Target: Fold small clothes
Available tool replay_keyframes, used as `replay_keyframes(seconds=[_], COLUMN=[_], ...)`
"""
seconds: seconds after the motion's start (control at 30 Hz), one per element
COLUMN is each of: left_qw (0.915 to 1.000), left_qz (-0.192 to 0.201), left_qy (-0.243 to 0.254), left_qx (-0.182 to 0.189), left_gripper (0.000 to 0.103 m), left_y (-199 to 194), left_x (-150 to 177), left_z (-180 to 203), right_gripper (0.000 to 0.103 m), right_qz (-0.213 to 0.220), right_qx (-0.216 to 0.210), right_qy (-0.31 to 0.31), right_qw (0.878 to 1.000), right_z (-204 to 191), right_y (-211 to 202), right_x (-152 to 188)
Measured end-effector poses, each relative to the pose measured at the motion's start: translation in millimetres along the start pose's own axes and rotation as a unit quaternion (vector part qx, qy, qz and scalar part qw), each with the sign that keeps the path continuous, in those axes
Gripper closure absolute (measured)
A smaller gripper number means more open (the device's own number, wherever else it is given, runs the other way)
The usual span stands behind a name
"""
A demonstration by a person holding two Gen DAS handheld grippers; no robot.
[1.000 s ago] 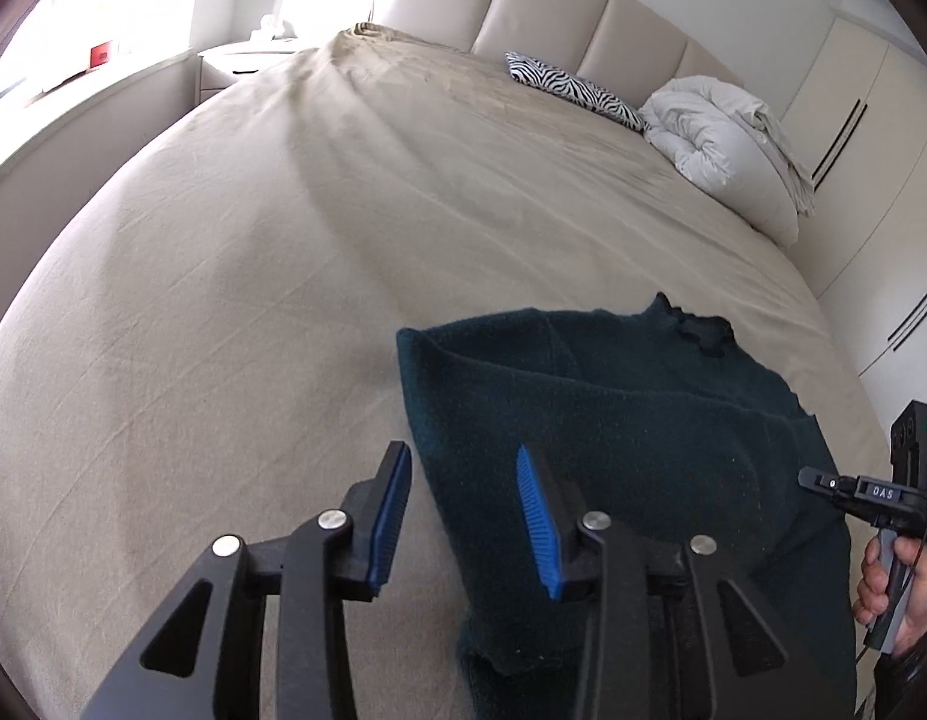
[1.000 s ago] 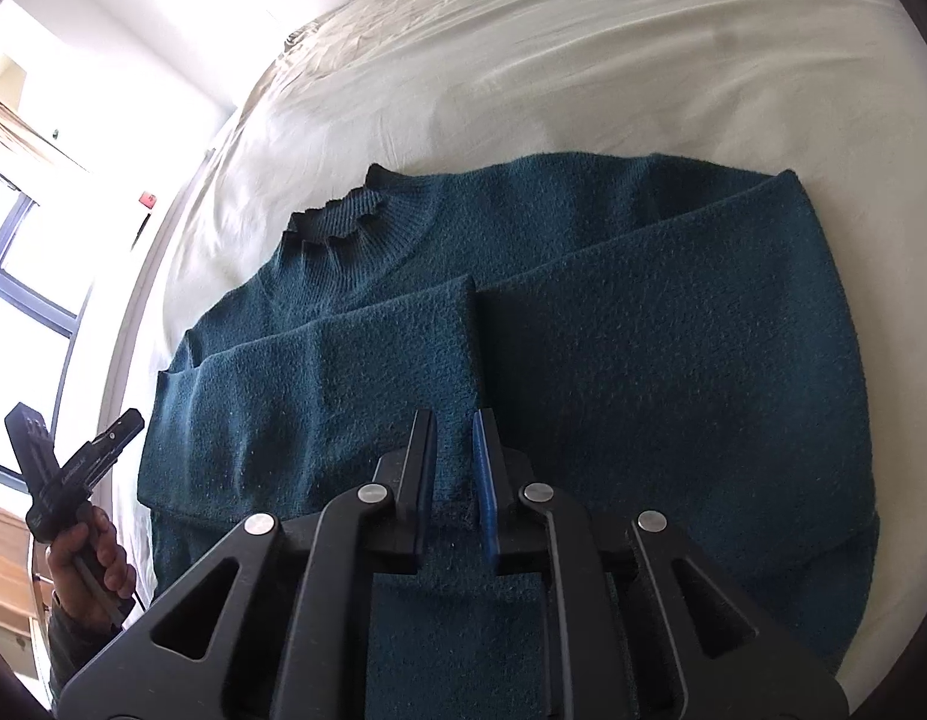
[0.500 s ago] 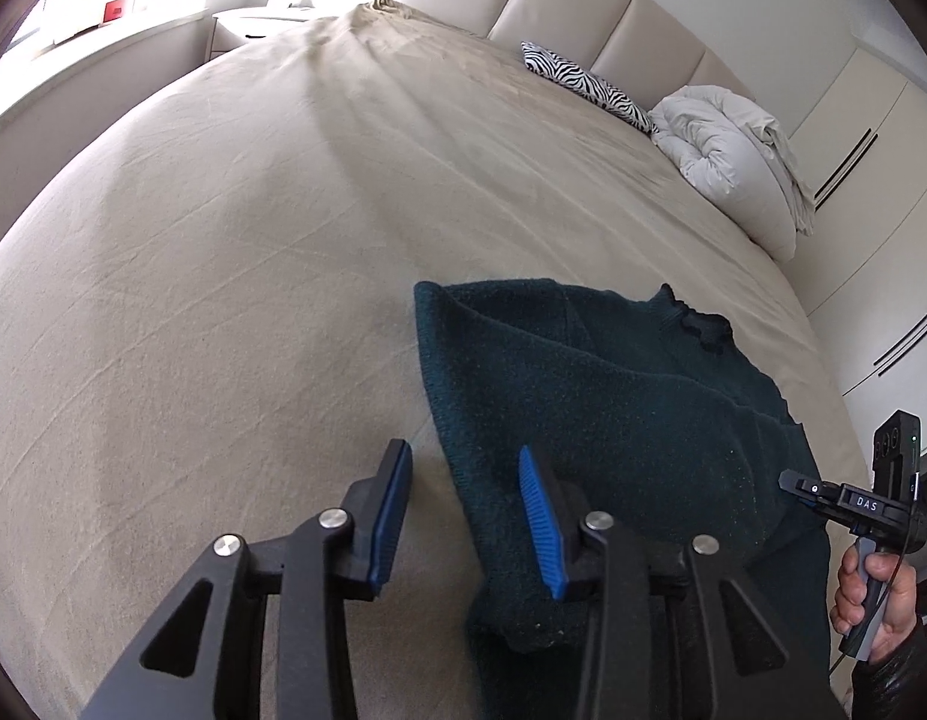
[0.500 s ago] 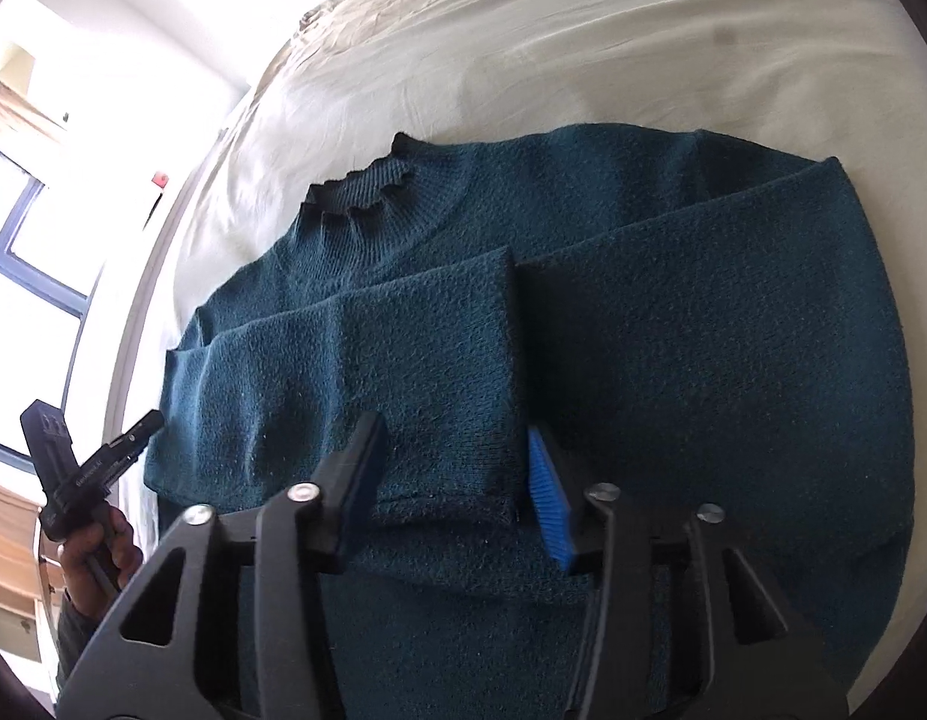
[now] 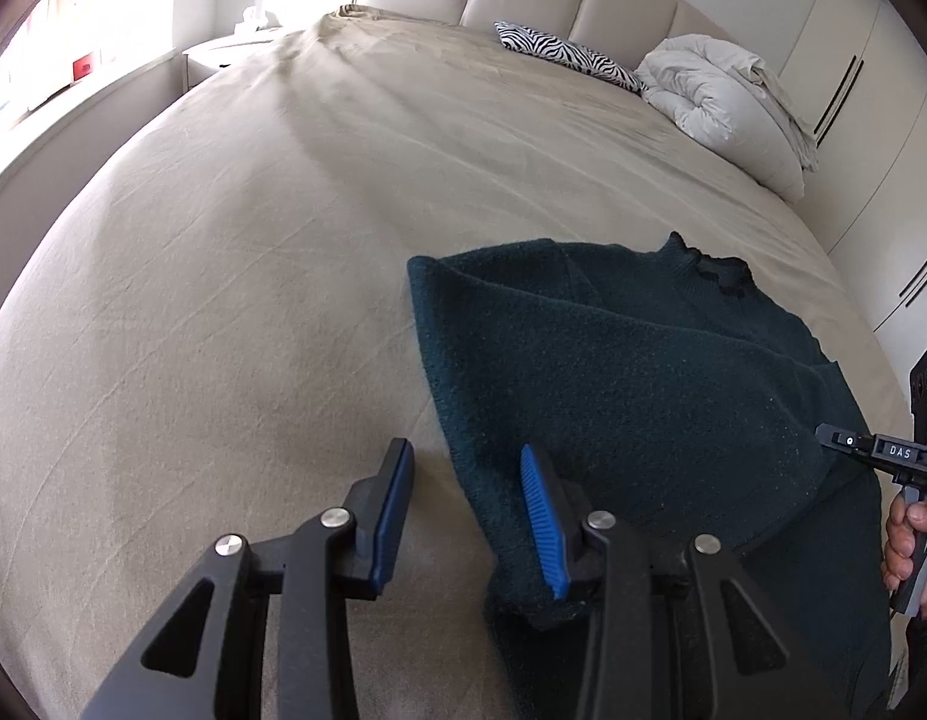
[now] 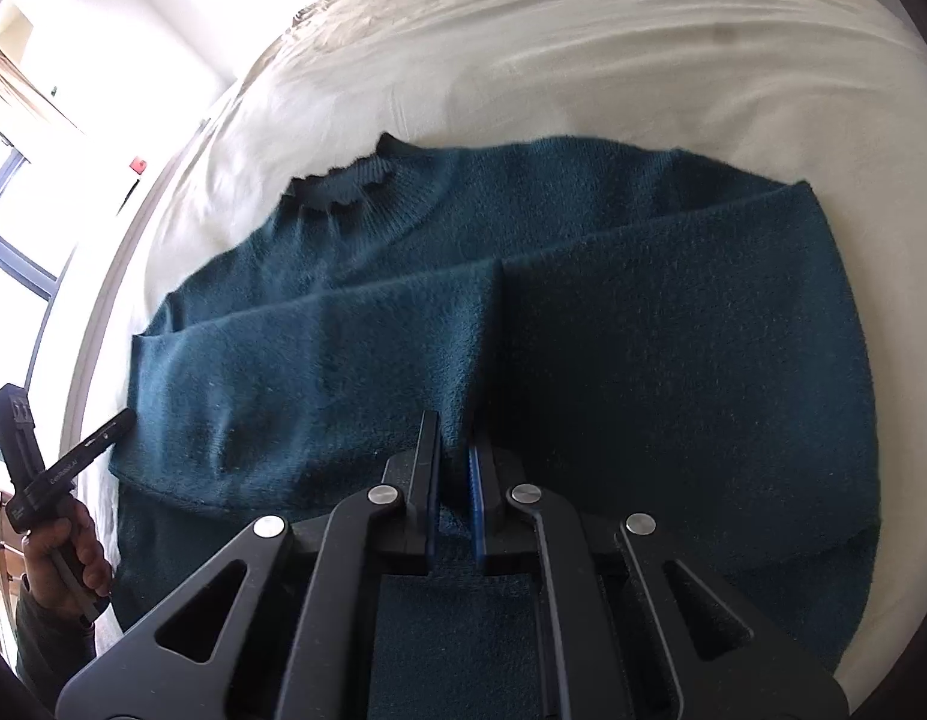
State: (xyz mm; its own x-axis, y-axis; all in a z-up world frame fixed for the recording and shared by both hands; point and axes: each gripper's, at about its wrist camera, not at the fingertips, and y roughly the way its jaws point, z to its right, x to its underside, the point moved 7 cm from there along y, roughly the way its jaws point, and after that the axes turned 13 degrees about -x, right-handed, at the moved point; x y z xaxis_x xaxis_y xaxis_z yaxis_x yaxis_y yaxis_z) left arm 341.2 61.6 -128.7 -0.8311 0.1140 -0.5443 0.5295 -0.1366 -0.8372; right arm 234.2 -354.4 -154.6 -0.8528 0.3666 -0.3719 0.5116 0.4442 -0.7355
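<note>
Right gripper (image 6: 454, 456): jaws just closing, now pressed together, pinching fold of sweater (image 6: 643, 330) at sleeve cuff. Left gripper (image 5: 466, 480): jaws spread partway; sweater edge between them, right pad on knit, left pad over bare bed (image 5: 223, 300); nothing pinched. One teal sweater, sleeves folded across front, near bed's foot edge. Left view only: headboard, one zebra pillow (image 5: 562, 53), one white duvet (image 5: 727, 102), wardrobe. Right view only: window. Two grippers, each hand-held.
</note>
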Motion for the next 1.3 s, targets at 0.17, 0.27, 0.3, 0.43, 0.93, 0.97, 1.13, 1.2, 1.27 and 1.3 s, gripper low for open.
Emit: replay_keyframes(seconds=[0.17,0.27,0.3,0.43,0.93,0.97,1.13,1.2,1.27,1.3], left_qw=[0.9999,0.9998,0.9996,0.9994,0.9983,0.998,0.9965,0.9961,0.996,0.9961], left_qz=[0.005,0.014,0.019,0.021,-0.01,-0.012,-0.029,-0.036,-0.048,-0.051], left_qy=[-0.013,-0.012,-0.009,-0.009,-0.047,-0.049,-0.062,-0.059,-0.048,-0.044], left_qx=[-0.001,-0.01,-0.016,-0.026,0.033,0.037,0.049,0.056,0.058,0.057], left_gripper=[0.062,0.062,0.062,0.057,0.049,0.045,0.038,0.038,0.037,0.037], left_y=[-5,-17,-21,-27,-110,-118,-147,-156,-161,-164], left_x=[2,4,6,13,109,119,165,181,195,202], left_z=[-3,-3,-3,-2,-6,-6,-5,-1,4,6], right_gripper=[0.094,0.094,0.094,0.094,0.06,0.044,0.019,0.014,0.014,0.014], right_qz=[0.011,0.027,0.037,0.049,0.199,0.219,0.286,0.279,0.259,0.249], right_qx=[-0.025,-0.029,-0.029,-0.033,-0.009,-0.002,0.048,0.045,0.041,0.046], right_qy=[0.035,0.055,0.053,0.042,0.032,0.024,-0.031,-0.036,-0.034,-0.027], right_qw=[0.999,0.998,0.997,0.997,0.979,0.975,0.957,0.959,0.964,0.967], right_z=[4,5,4,-3,10,10,4,4,9,14], right_y=[-11,-26,-31,-36,-176,-193,-265,-277,-282,-285], right_x=[-2,-1,-1,-2,40,47,95,115,136,147])
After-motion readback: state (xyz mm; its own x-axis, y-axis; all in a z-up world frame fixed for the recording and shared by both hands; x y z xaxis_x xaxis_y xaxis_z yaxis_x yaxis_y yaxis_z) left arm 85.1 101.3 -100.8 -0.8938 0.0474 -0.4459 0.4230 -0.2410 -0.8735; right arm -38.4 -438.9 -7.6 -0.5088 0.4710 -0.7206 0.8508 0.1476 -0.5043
